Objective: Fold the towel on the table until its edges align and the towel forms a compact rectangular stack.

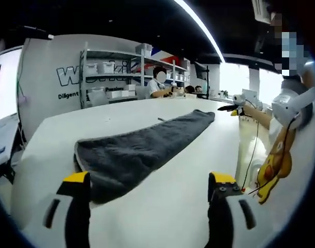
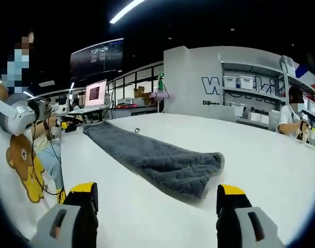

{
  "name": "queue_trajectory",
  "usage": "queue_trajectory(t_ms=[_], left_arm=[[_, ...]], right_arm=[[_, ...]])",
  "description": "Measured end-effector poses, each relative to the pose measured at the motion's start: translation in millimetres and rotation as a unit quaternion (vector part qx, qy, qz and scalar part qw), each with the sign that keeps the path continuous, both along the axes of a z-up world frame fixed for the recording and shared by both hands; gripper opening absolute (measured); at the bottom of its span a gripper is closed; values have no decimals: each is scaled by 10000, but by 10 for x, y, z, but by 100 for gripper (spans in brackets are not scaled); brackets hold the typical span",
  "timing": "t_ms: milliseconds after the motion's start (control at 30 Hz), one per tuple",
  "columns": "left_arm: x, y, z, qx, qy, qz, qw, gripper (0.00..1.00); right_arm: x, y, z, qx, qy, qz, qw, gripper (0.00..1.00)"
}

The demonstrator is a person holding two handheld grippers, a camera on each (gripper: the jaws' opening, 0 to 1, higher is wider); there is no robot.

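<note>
A long-folded grey towel [image 1: 141, 150] lies on the white table [image 1: 188, 191]; the left gripper [image 1: 149, 194] and right gripper [image 2: 157, 204] hover released at opposite ends. Each should pinch both end layers squarely.

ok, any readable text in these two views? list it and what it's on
"W" then cut-off letters, large outlined logo on the white wall, shelves covering the rest.
"Diligen", small line under that logo.
"Passion", further along behind the shelves, blurred.
Monitor content: too small to read.
Towel: no label visible.

Wall lettering [image 1: 85, 77] partly behind shelving [image 1: 110, 72], perhaps too blurred to read
</note>
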State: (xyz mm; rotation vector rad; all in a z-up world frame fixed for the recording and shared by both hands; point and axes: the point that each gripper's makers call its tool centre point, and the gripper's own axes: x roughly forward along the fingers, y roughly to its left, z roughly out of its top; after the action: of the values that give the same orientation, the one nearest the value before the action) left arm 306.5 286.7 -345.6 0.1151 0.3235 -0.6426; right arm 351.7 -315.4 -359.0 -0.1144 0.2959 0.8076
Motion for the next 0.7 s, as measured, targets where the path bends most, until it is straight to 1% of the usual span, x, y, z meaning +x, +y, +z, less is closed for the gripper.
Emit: queue_trajectory(t_ms=[100, 133, 167, 200, 233, 267, 300, 367, 433, 533, 567, 600, 700], left_arm=[[77, 86, 3, -112, 15, 123, 9999, 99], [108, 117, 10, -193, 8, 182, 9996, 98], [137, 152, 10, -253, 13, 231, 9994, 93], [166, 191, 8, -323, 40, 293, 9990, 86], [195, 224, 9, -479, 94, 383, 9981, 76], [226, 263, 6, -613, 146, 471, 9969, 71], [264, 305, 10, -706, 130, 533, 9960, 69], [306, 361, -29, -694, 151, 546, 9960, 67], [344, 413, -81, -659, 222, 675, 9953, 60], [395, 471, -124, -636, 254, 727, 9950, 55], [405, 476, -133, -630, 262, 731, 9950, 54], [416, 480, -145, -613, 265, 729, 9951, 50], [433, 476, -206, -374, 275, 633, 9969, 42]], right_arm=[[29, -17, -33, -14, 31, -12, 10000, 100], [43, -26, -52, -41, 50, -25, 10000, 100], [59, -39, -67, -53, 64, -42, 10000, 99], [77, -55, -80, -66, 75, -64, 9999, 99], [98, -73, -95, -85, 79, -79, 9999, 99], [113, -87, -104, -91, 87, -97, 9999, 98], [131, -104, -110, -89, 95, -124, 9998, 96], [169, -145, -106, -63, 76, -186, 9998, 94], [196, -176, -104, -44, 70, -209, 9997, 90], [236, -201, -114, -28, 87, -283, 9996, 85], [240, -206, -114, -34, 82, -283, 9996, 82], [249, -218, -113, -35, 76, -284, 9996, 79], [267, -225, -96, -12, 37, -284, 9996, 73]])
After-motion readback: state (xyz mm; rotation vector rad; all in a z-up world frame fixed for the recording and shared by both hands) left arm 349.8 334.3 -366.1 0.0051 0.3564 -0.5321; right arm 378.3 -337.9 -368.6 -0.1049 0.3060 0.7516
